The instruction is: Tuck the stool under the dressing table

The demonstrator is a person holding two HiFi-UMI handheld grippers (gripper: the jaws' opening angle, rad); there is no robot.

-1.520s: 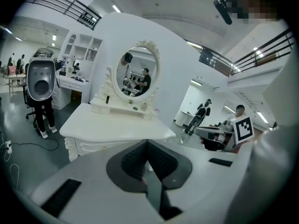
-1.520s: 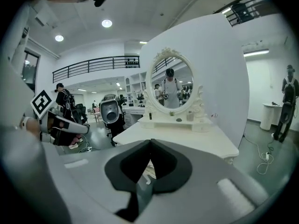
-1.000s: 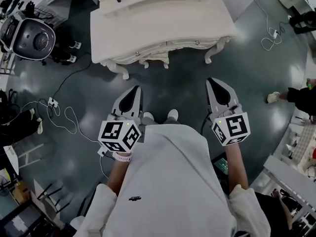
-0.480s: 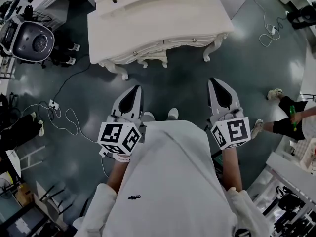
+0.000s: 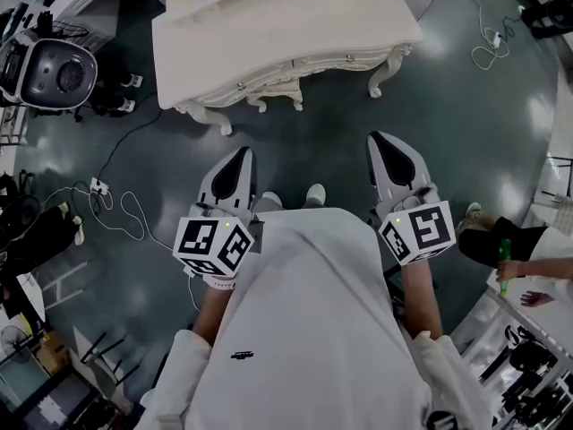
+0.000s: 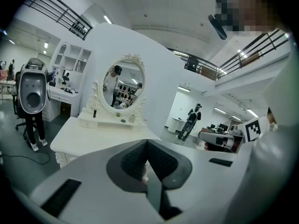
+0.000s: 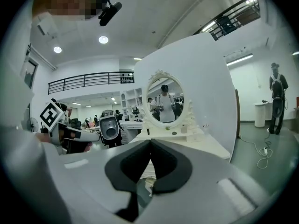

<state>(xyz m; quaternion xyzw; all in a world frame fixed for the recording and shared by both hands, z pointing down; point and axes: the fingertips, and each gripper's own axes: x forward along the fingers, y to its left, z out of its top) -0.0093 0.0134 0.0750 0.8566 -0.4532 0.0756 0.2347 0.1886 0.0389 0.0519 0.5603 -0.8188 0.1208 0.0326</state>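
The white carved dressing table (image 5: 286, 34) stands across the dark floor ahead of me, with its oval mirror (image 6: 124, 90) facing both gripper views. Two short carved legs (image 5: 277, 104) show under its front edge; I cannot tell whether they belong to the stool. No stool shows anywhere else. My left gripper (image 5: 242, 154) and right gripper (image 5: 383, 140) hang side by side in front of my body, both pointing at the table and well short of it. Both are shut and hold nothing; in each gripper view the dark pads (image 6: 159, 160) (image 7: 166, 164) meet at the tip.
A black and grey machine (image 5: 54, 70) stands left of the table. White cables (image 5: 116, 204) trail over the floor on the left, and a power strip with cord (image 5: 495, 56) lies at the upper right. A person (image 5: 510, 249) walks at the right edge, beside shelving (image 5: 528, 356).
Both grippers stay shut and nearly still. The table has drifted up in the head view as the head tilted. The person at the right edge has walked down the frame.
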